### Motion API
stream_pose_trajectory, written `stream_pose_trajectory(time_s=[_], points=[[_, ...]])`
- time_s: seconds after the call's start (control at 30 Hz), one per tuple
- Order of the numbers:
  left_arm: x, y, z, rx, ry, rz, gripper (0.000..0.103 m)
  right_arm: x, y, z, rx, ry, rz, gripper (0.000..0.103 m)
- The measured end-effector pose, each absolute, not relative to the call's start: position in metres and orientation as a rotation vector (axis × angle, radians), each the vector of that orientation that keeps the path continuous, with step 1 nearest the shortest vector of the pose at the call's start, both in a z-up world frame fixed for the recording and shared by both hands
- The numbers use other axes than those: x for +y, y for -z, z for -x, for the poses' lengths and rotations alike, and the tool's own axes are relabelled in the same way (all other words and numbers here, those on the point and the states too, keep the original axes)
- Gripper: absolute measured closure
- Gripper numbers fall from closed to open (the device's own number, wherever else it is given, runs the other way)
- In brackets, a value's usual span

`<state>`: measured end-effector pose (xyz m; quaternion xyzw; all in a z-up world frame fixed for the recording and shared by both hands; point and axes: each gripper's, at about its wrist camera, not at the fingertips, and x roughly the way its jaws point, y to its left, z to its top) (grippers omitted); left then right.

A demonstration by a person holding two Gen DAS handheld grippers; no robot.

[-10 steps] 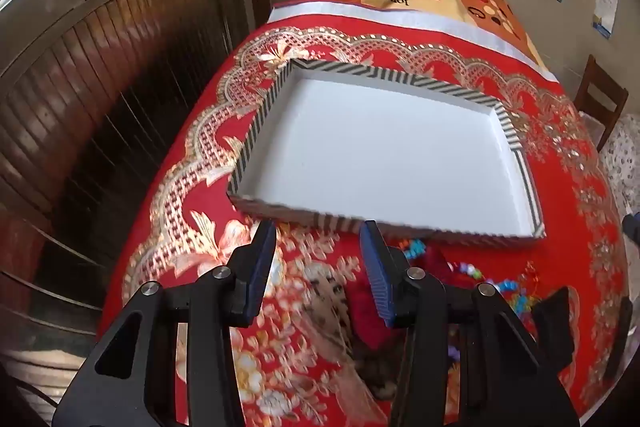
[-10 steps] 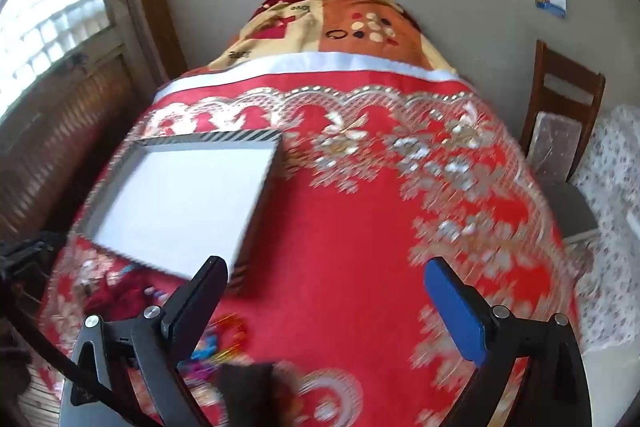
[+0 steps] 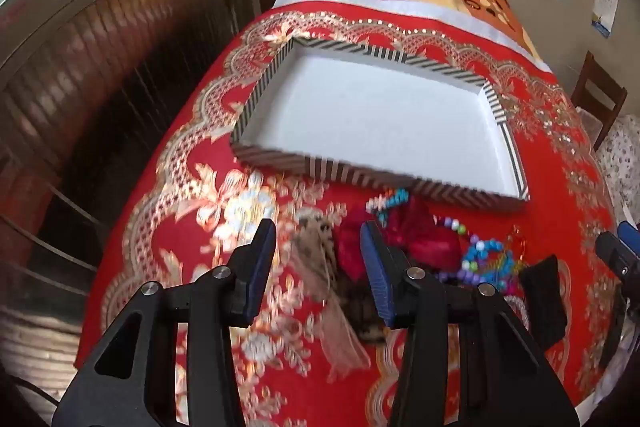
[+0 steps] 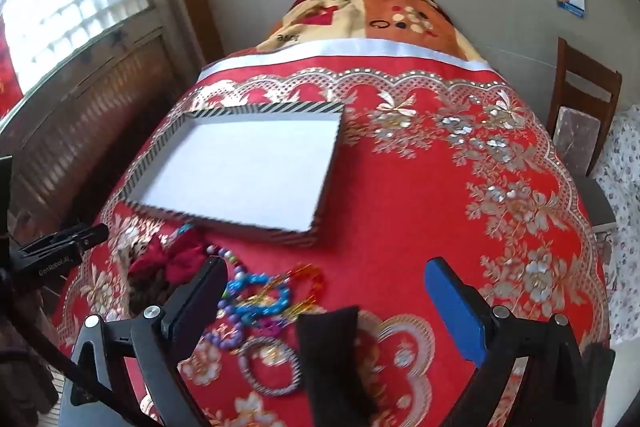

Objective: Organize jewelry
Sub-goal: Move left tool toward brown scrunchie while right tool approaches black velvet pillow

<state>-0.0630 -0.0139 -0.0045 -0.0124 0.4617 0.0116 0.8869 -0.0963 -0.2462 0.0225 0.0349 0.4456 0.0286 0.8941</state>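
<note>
Left tool [image 3: 318, 263] spread, empty, tilted over red bow [image 3: 404, 231]; right tool [image 4: 326, 281] gaping above beaded bracelets [image 4: 256, 297]. Jewelry heaped beside empty striped tray [image 3: 280, 159] on bench, likely awaiting sorting.

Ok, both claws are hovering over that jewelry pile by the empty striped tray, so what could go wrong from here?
1. The beaded blue and purple bracelets lie tangled with the orange-red strand; grabbing one may drag others along.
2. The open left claw hovers above the brown tasselled piece and the red fabric piece, so it could pinch both.
3. The shallow striped cardboard tray could slide on the red embroidered tablecloth if nudged.
</note>
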Motion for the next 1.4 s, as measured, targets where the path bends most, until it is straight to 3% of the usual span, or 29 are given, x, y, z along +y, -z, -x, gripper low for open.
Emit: stream_pose_trajectory(time_s=[1.4], points=[[-0.029,-0.007,0.101,0.941,-0.032,-0.037,0.06,-0.214,-0.019,0.118,0.957,-0.057,-0.021,0.005]])
